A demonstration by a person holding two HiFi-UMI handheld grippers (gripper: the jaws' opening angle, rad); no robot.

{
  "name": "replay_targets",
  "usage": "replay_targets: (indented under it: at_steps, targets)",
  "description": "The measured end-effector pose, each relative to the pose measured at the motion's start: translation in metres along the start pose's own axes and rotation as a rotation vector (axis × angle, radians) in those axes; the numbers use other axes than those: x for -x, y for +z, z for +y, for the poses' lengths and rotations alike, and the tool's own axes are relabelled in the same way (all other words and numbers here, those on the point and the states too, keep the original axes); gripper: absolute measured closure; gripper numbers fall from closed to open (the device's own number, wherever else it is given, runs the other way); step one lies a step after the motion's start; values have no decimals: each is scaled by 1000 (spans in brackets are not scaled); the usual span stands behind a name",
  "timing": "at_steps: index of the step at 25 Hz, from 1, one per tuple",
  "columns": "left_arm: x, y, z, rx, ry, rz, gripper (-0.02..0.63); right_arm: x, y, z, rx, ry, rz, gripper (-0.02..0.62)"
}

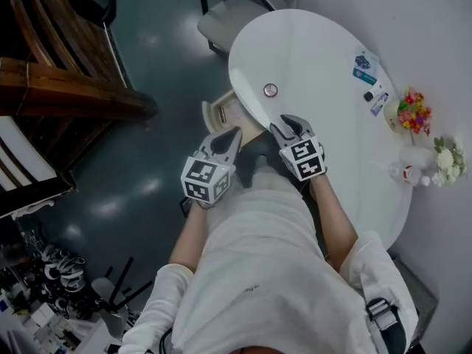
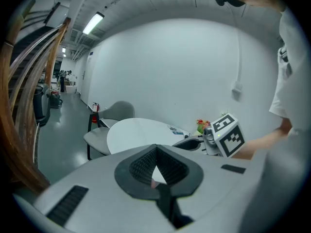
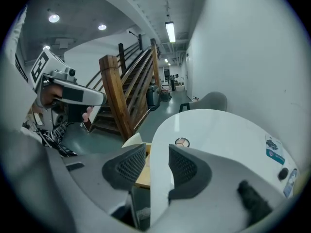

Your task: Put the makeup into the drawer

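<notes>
A small round makeup compact (image 1: 271,90) lies on the white oval table (image 1: 324,57), near its front edge; the right gripper view shows the compact (image 3: 182,142) just beyond the jaws. Under that edge an open drawer (image 1: 225,112) with a pale wooden bottom sticks out. My right gripper (image 1: 290,124) is at the table edge, just short of the compact, open with nothing held; the table's rim runs through the gap between its pads (image 3: 156,152). My left gripper (image 1: 230,140) hovers beside the drawer with its tips together (image 2: 155,149). A small pinkish speck shows behind them, too small to identify.
A grey chair (image 1: 236,13) stands beyond the table. Cards and small bottles (image 1: 366,68), colourful flowers (image 1: 414,111) and white flowers (image 1: 446,157) sit at the table's right by the wall. A wooden staircase (image 1: 66,87) rises at left over a dark floor.
</notes>
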State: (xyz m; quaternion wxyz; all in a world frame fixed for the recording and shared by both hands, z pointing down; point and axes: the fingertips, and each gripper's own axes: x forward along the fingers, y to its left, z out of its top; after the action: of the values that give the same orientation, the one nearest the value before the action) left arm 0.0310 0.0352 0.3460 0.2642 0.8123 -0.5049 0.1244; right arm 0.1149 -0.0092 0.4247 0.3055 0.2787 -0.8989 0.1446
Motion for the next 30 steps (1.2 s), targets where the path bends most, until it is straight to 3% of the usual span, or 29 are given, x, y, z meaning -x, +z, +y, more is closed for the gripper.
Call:
replay_targets:
  at_steps: [15, 30]
  targets:
    - [-30, -10, 23, 67, 34, 37, 598, -89, -29, -58, 90, -19, 190, 347]
    - [-51, -26, 48, 116, 65, 60, 598, -146, -38, -76, 117, 10, 244, 344]
